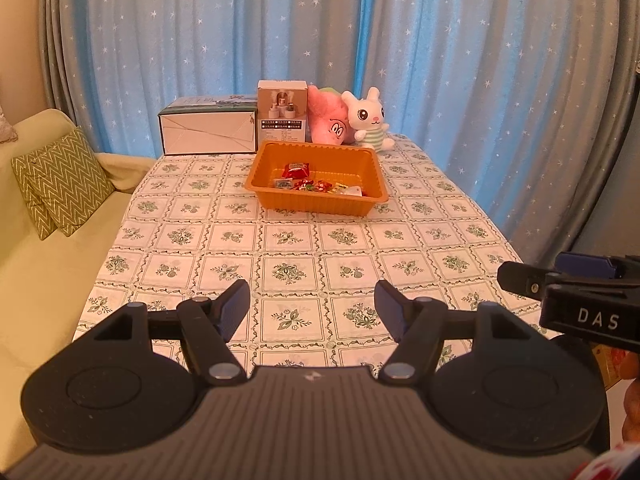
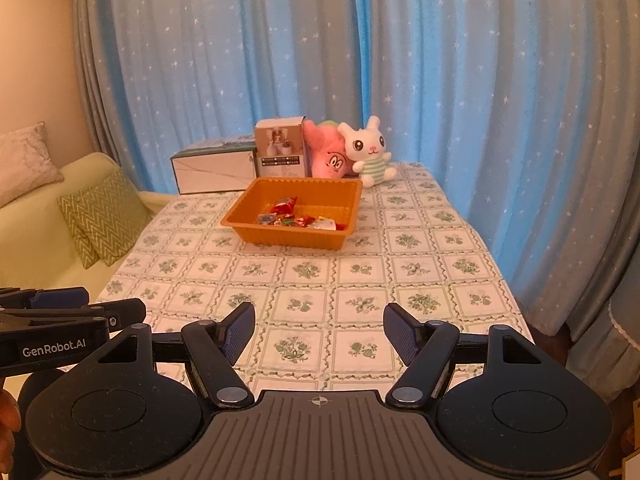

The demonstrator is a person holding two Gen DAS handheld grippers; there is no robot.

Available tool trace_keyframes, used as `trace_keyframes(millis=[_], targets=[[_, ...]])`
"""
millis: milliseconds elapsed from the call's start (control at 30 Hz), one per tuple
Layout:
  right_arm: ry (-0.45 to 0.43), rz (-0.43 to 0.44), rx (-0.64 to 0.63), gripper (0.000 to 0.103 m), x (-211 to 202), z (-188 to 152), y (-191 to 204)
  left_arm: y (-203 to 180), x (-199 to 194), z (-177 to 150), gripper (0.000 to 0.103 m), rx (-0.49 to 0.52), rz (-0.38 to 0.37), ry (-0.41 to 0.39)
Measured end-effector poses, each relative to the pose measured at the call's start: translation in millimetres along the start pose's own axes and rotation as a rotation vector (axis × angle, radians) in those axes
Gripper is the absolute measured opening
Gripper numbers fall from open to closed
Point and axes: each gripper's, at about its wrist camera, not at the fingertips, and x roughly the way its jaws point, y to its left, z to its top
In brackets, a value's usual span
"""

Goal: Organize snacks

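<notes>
Left edge: cream sofa (image 1: 36, 280) with a green zigzag cushion (image 1: 60, 184), not part of the job.

Table with floral tablecloth (image 1: 296, 256): at the far end, white carton (image 1: 208, 130), small product box (image 1: 282, 114), pink plush (image 1: 328, 120), white rabbit plush (image 1: 370, 120) in a row against the starred blue curtain (image 1: 440, 60).

Just in front of them, orange plastic tray (image 1: 320, 200). Wrapped snacks (image 1: 310, 182) are inside it, a small heap along the near wall, mostly red wrappers, a few pale ones. Exact count not readable.

No loose snacks visible on the cloth in either wrist view. Near half of the table is bare pattern.

Left gripper (image 1: 312, 306): fingers spread apart, nothing between them, hovering over the near table edge, well apart from the tray.

Right gripper (image 2: 319, 328): same, fingers apart and empty, beside the left one, also well back from the tray.

Judgement: collecting looks done or close to it, since everything snack-like visible sits in the tray. Left, if anything: tidying the heap inside the tray, or items outside both views. Something yellowish shows at the right edge of the left wrist view under the other tool; can't tell what it is.
</notes>
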Motion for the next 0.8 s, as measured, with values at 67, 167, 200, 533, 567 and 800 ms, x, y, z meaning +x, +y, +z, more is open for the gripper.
trace_keyframes(millis=[67,167,200,533,567,800], targets=[[-0.002,0.001,-0.001,0.071,-0.3,-0.3,0.6,0.0,0.1,-0.1,0.067,-0.001,-0.001,0.0],[-0.004,0.002,-0.003,0.071,-0.7,-1.2,1.6,-0.3,-0.2,-0.5,0.066,-0.002,-0.001,0.0],[-0.005,0.002,-0.003,0.071,-0.8,-1.2,1.6,-0.1,-0.3,-0.5,0.066,-0.003,-0.002,0.0],[-0.007,0.001,-0.004,0.071,-2.3,-0.5,0.8,-2.3,0.7,-2.2,0.066,-0.003,-0.008,0.003],[-0.007,0.002,-0.003,0.071,-2.2,-0.5,0.5,-2.4,0.7,-2.5,0.067,-0.003,-0.008,0.003],[-0.007,0.001,-0.002,0.071,-2.4,-0.6,0.3,-2.9,0.7,-2.5,0.067,-0.001,-0.008,0.003]])
